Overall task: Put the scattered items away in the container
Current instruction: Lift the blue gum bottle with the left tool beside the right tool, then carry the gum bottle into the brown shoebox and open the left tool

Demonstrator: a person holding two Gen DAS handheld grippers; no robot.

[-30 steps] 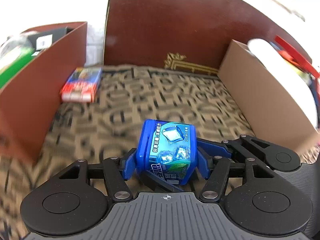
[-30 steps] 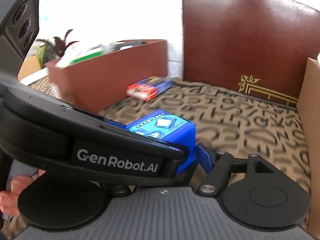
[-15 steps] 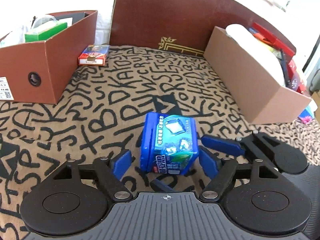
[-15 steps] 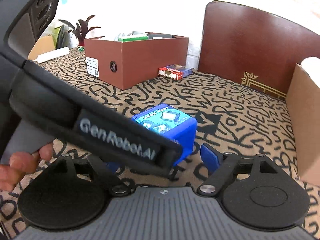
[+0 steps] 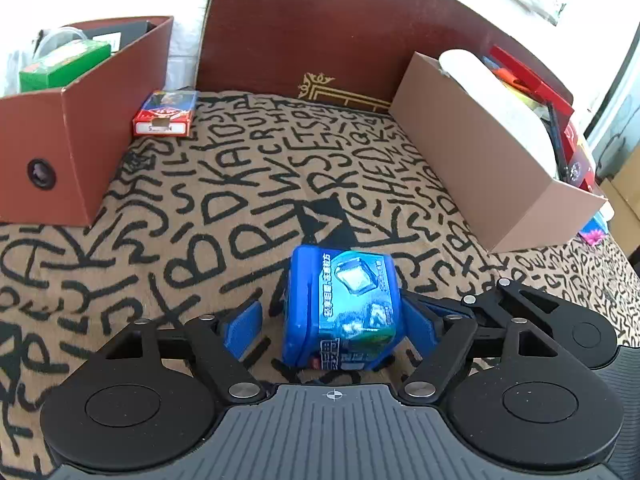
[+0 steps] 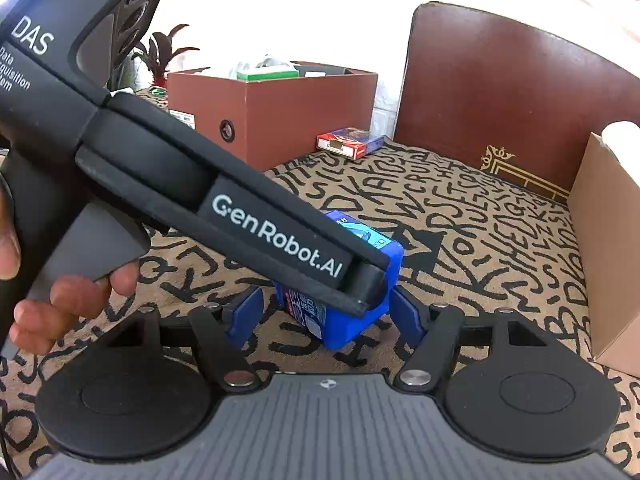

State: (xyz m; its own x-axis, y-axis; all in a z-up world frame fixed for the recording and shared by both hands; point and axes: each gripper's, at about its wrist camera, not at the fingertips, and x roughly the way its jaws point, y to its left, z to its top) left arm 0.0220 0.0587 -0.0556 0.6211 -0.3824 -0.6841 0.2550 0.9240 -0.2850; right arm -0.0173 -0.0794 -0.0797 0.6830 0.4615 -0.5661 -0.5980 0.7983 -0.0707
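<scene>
Sitting on the lettered cloth [image 5: 248,184], the blue box [image 5: 340,308] is between the spread pads of the left gripper [image 5: 328,328]; a gap shows on the left, and I cannot tell if the right pad touches. Far left stands the brown container [image 5: 80,140], a red card pack [image 5: 164,114] just beside it. At the right is a tan box [image 5: 480,160].

From the right wrist, the right gripper [image 6: 324,316] is closing around the blue box [image 6: 352,316], its pads near but apart. The left gripper [image 6: 280,240] crosses above, held by a hand [image 6: 60,304].
</scene>
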